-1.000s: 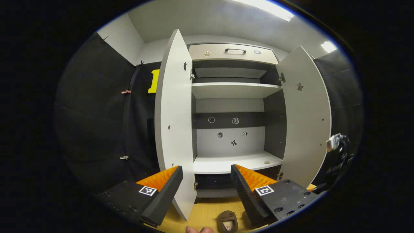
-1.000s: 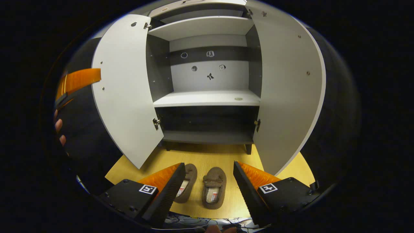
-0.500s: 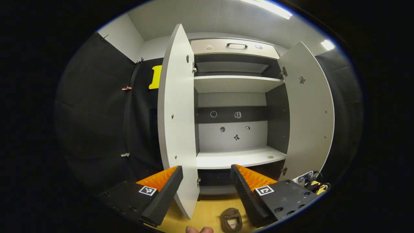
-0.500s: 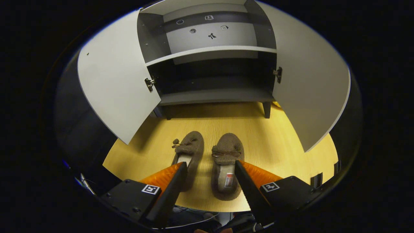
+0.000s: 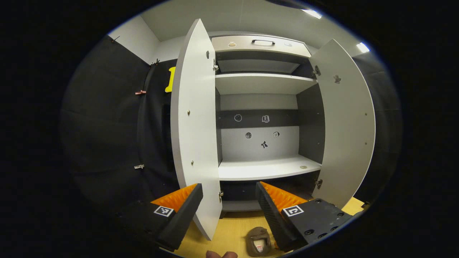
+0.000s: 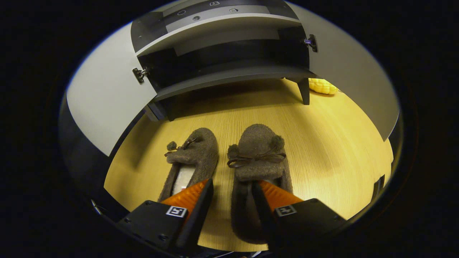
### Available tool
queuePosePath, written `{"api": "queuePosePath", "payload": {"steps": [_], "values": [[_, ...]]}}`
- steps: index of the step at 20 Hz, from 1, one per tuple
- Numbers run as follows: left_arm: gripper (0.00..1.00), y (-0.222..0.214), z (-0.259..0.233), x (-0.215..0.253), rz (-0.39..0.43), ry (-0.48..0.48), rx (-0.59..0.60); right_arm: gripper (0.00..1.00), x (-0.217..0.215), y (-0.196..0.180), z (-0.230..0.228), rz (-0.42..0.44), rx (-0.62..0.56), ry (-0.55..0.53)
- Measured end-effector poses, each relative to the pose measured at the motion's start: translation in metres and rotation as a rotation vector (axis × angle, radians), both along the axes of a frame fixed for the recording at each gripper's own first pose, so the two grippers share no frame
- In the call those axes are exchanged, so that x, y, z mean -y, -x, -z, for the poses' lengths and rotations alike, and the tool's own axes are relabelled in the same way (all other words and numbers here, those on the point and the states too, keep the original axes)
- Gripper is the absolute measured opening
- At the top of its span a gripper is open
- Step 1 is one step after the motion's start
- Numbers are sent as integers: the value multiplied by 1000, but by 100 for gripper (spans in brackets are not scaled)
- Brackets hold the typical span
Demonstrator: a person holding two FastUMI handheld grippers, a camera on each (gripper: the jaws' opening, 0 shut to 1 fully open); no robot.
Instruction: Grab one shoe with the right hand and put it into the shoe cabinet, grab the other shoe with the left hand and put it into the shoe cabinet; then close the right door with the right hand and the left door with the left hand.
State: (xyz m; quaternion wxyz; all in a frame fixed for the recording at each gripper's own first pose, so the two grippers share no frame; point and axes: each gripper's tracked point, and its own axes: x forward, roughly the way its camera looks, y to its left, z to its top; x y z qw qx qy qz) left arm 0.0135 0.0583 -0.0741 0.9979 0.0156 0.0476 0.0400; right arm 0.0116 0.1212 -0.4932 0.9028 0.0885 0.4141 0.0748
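Two brown fuzzy slippers lie side by side on the yellow wood floor in front of the shoe cabinet (image 6: 222,73): the left slipper (image 6: 195,157) and the right slipper (image 6: 258,154). My right gripper (image 6: 231,186) is low over them and open. One finger sits in the right slipper's opening; the other stands outside its left wall, with floor showing between. My left gripper (image 5: 227,188) hangs open higher up, facing the cabinet (image 5: 269,168), with one slipper (image 5: 259,242) below it.
Both cabinet doors stand wide open: left door (image 5: 195,125) and right door (image 5: 346,122), also the left door (image 6: 104,96) and right door (image 6: 351,68). A drawer with a handle (image 5: 261,44) tops the cabinet. A yellow corn-like object (image 6: 322,86) lies behind the cabinet leg (image 6: 304,91).
My right gripper has dropped and tilted down onto the slippers, one finger now inside the right slipper, jaws slightly narrower. The left gripper has shifted only a little.
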Motion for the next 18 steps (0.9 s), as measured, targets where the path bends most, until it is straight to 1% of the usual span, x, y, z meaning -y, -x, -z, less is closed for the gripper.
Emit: {"api": "queuePosePath", "payload": {"steps": [1, 2, 4, 5, 6, 7, 9, 12, 15, 18], "values": [[95, 0, 5, -3, -8, -3, -8, 56, -2, -7, 3, 4, 17, 2], [95, 0, 9, -4, -12, -3, -16, 56, -7, -13, 8, -2, 28, -4], [95, 1, 17, -7, -20, -5, -34, 27, -7, -23, 16, 1, 41, 10], [95, 2, 21, -9, -23, -9, -43, 30, -6, -25, 17, 12, 54, 31], [95, 1, 24, -11, -27, -16, -49, 30, -3, -24, 8, 30, 72, 37], [95, 2, 26, -12, -31, -21, -56, 13, -2, -34, 19, 32, 72, 39], [95, 2, 29, -14, -36, -21, -65, 13, -2, -32, 14, 31, 74, 39], [95, 3, 27, -12, -34, -22, -64, 13, 1, -27, -6, 26, 84, 6], [95, 5, 26, -9, -26, -33, -62, 13, 8, -26, -44, 26, 122, -25], [94, 7, 22, -2, -12, -26, -62, 13, 16, -31, -93, 25, 172, -43]]}}
